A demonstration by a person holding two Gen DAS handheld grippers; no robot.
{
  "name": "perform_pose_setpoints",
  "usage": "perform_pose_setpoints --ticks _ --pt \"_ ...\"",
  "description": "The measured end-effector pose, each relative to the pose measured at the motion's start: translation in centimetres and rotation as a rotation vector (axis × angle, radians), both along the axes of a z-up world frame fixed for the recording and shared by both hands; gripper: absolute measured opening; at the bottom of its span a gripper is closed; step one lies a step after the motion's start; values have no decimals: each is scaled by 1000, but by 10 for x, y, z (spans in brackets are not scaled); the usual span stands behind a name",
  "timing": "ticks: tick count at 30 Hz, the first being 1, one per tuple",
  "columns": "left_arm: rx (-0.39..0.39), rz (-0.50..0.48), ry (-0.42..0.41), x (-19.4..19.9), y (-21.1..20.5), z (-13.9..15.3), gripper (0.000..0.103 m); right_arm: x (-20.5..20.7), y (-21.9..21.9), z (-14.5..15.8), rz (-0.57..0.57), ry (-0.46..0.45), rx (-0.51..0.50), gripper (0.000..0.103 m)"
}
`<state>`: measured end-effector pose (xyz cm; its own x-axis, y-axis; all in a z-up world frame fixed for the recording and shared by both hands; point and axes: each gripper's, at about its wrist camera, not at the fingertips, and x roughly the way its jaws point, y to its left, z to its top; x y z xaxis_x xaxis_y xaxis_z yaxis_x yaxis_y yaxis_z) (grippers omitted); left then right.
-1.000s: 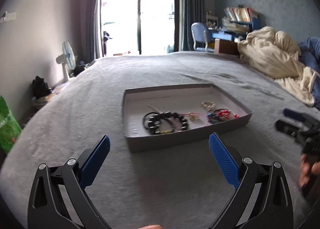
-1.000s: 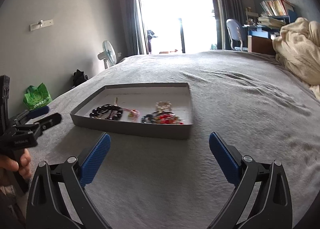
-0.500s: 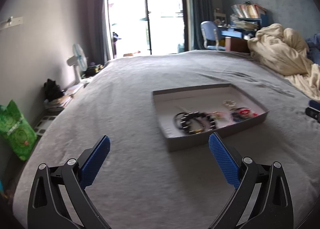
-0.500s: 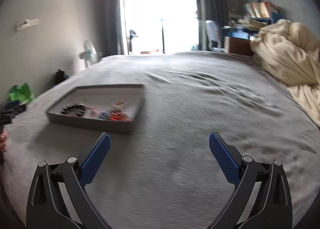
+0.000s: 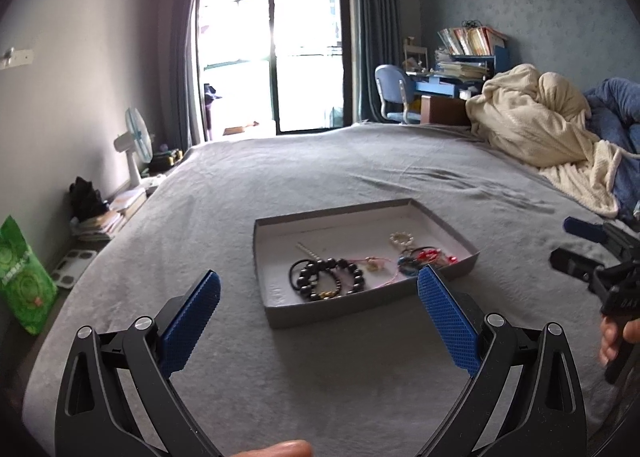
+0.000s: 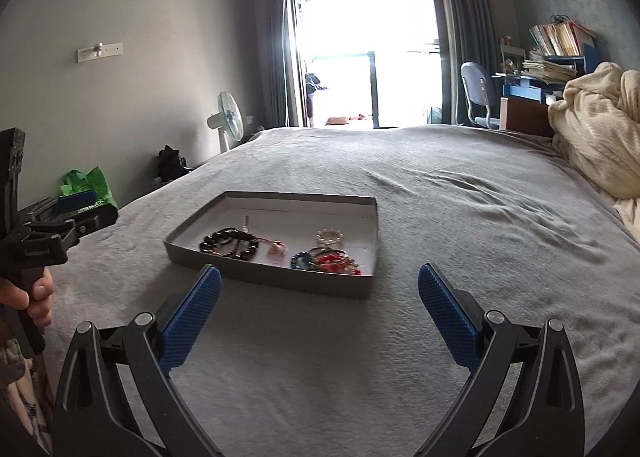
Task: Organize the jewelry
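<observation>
A shallow grey cardboard tray [image 5: 276, 317] [image 6: 280, 281] lies on the grey bedspread and holds jewelry: a black bead bracelet [image 5: 332, 277] [image 6: 232, 245], a pink charm cord [image 5: 374, 263] [image 6: 276, 249], a blue and red beaded tangle [image 5: 420, 257] [image 6: 328, 261] and a pearl bracelet [image 5: 401, 238] [image 6: 330, 235]. My left gripper [image 5: 318, 309] is open and empty, just short of the tray's near edge. My right gripper [image 6: 320, 311] is open and empty, in front of the tray's right corner. Each gripper shows in the other's view: the right one [image 5: 580, 245], the left one [image 6: 76, 209].
A cream blanket [image 5: 532, 129] [image 6: 596, 129] and blue bedding [image 5: 616, 109] are piled at the bed's right side. A fan [image 5: 136, 145] [image 6: 228, 121], a green bag [image 5: 24, 281] [image 6: 86, 187] and books lie on the floor at left. A desk and chair [image 5: 396, 93] stand by the window.
Both grippers swung away from the tray half a second ago and have swung back towards it; the tray sits centred ahead again. Both stayed open. The jewelry has not moved.
</observation>
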<state>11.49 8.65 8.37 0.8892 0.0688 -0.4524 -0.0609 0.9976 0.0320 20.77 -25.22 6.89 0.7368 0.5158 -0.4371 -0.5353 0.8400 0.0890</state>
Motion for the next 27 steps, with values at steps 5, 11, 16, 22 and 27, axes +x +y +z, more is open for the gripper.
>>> perform_pose_setpoints --ticks 5,11,16,22,27 --pt "-16 4 -8 -5 -9 6 98 -7 6 3 -10 9 -13 98" --pt "-6 3 -16 -13 -17 16 98 -15 9 15 -46 18 -24 98" --pt "-15 -12 -25 -20 -26 25 98 -23 15 25 -43 24 -31 98" --pt "-23 -15 -24 -25 -30 28 98 -26 19 28 -46 13 -42 98" --pt "-26 -4 -19 -26 -28 27 98 -27 20 31 -45 6 -43 98"
